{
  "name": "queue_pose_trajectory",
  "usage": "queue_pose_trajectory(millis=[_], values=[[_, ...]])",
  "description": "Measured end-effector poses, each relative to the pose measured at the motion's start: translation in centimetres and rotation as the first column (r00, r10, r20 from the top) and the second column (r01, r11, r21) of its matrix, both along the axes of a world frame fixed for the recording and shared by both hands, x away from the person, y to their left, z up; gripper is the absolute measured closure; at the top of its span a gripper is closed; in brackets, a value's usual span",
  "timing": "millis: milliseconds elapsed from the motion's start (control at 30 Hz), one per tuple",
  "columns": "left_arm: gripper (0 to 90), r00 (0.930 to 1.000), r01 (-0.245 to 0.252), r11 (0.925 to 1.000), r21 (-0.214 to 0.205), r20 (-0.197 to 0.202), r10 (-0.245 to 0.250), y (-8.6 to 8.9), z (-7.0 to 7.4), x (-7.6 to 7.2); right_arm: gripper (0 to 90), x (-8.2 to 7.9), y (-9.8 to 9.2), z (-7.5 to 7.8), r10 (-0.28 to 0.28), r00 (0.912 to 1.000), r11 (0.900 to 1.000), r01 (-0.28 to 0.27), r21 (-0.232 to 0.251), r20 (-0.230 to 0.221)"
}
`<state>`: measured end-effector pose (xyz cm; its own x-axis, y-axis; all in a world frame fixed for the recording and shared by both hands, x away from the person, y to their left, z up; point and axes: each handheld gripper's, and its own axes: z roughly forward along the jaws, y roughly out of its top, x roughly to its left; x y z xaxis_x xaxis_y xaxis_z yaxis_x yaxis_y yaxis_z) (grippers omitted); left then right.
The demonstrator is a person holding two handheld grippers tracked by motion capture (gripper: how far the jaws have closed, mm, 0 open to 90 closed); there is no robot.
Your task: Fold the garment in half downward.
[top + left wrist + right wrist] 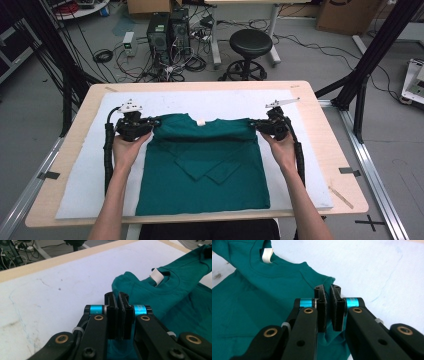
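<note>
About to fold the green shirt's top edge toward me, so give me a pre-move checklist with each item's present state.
1. Left gripper shut on the green shirt at its shoulder: ok, fabric sits between the jaws.
2. Right gripper shut on the opposite shoulder: ok, fabric pinched between the jaws.
3. Both grips level across the collar line: ok in the high view.
4. Sleeves folded inward on the shirt body: ok, two points meet at the middle.
5. Shirt lying on the white mat, with no part over the table edge: ok.
6. Both fabric layers caught in each grip: cannot tell.
</note>
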<state>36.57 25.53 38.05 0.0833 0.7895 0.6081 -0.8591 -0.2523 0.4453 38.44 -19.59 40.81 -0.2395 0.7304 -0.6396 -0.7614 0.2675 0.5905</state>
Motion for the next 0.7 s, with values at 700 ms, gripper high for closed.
queue_pose_trajectory(millis=[700], values=[[86.4,0.9983,-0.028,0.9990,0.034,-0.049,0.030,-0.2,-4.7,3.5,85.8,3.1,0.2,-4.1,-0.001,0.9986,0.9988,-0.002,-0.050,-0.054]])
